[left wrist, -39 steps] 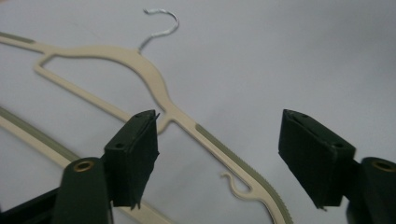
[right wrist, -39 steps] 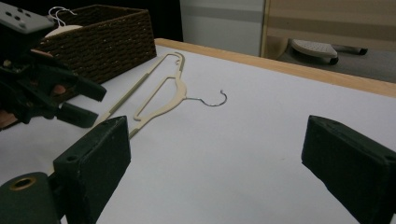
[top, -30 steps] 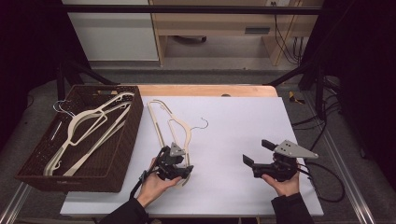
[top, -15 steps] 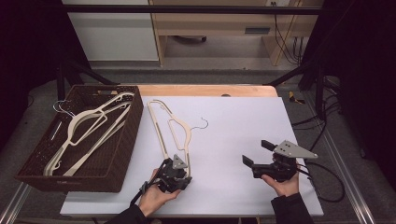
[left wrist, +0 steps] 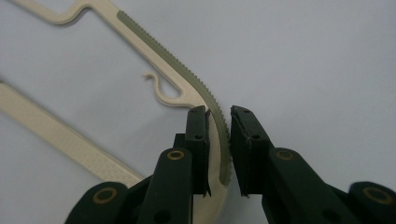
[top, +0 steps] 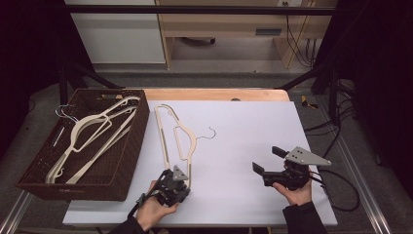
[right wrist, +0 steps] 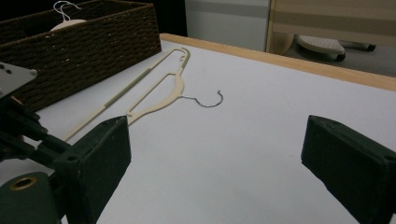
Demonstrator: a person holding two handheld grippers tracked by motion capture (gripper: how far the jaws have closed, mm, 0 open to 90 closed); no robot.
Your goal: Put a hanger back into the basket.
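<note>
Setting: white table top point(top: 243, 141) with a wooden strip along its far edge, dark floor and pale cabinets behind.

High view
- basket: brown woven basket point(top: 124, 161) at left of frame, on the table's left edge, several cream hangers point(top: 92, 131) piled inside.
- hanger: single cream hanger point(top: 176, 136) flat on the white top, just right of the basket, wire hook point(top: 208, 134) pointing right toward frame centre.
- left gripper: left gripper point(top: 176, 181) at lower centre-left, held in a hand, sitting at the near end of the hanger.
- right gripper: right gripper point(top: 268, 161) at lower right, held in a hand, well apart from the hanger, cable trailing right.

Left gripper view
- jaws: narrow gap, have just been closing, with the hanger's curved end between them.
- hanger: ribbed grey-green strip of the hanger point(left wrist: 196, 84) runs from upper left down into the jaws; left pad against the arm, right pad just beside the ribbed edge, cannot tell if it touches.
- surface: white top all around.

Right gripper view
- jaws: wide apart, nothing between them, bare white top below.
- hanger: hanger point(right wrist: 159, 95) lies mid-left of frame, hook toward centre.
- basket: basket point(right wrist: 79, 51) at upper left, a hanger top poking above its rim.
- left gripper: part of the left gripper at far left edge.
</note>
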